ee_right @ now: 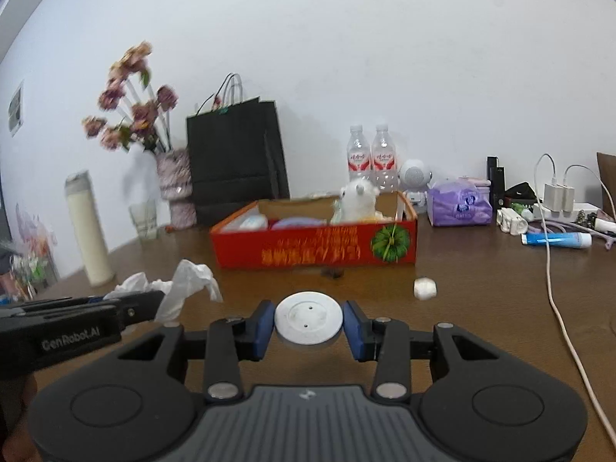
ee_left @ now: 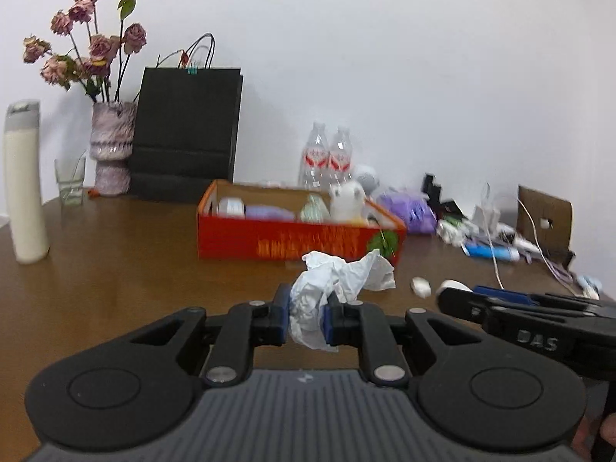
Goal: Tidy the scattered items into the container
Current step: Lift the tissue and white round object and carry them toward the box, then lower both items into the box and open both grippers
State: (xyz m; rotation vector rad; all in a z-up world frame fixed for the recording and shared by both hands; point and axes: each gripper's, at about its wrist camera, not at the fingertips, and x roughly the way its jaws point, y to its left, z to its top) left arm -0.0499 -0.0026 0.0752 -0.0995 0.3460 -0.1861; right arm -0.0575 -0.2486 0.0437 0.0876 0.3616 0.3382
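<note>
A crumpled white tissue (ee_left: 338,288) is clamped between the blue pads of the left gripper (ee_left: 307,317); its creased folds spill above the black fingers. A smooth, round white disc (ee_right: 308,318) is gripped at its edges by the right gripper (ee_right: 308,325). Ahead of the right gripper, one small white lump (ee_right: 425,288) lies on the glossy brown wooden table (ee_right: 481,288). Beyond both grippers, one rectangular red cardboard box (ee_right: 315,250) is set, open-topped, with a fluffy white toy (ee_right: 360,200) inside. Behind the box, two clear plastic bottles (ee_right: 371,158) and one matte black paper bag (ee_right: 235,161) are stood against the wall.
</note>
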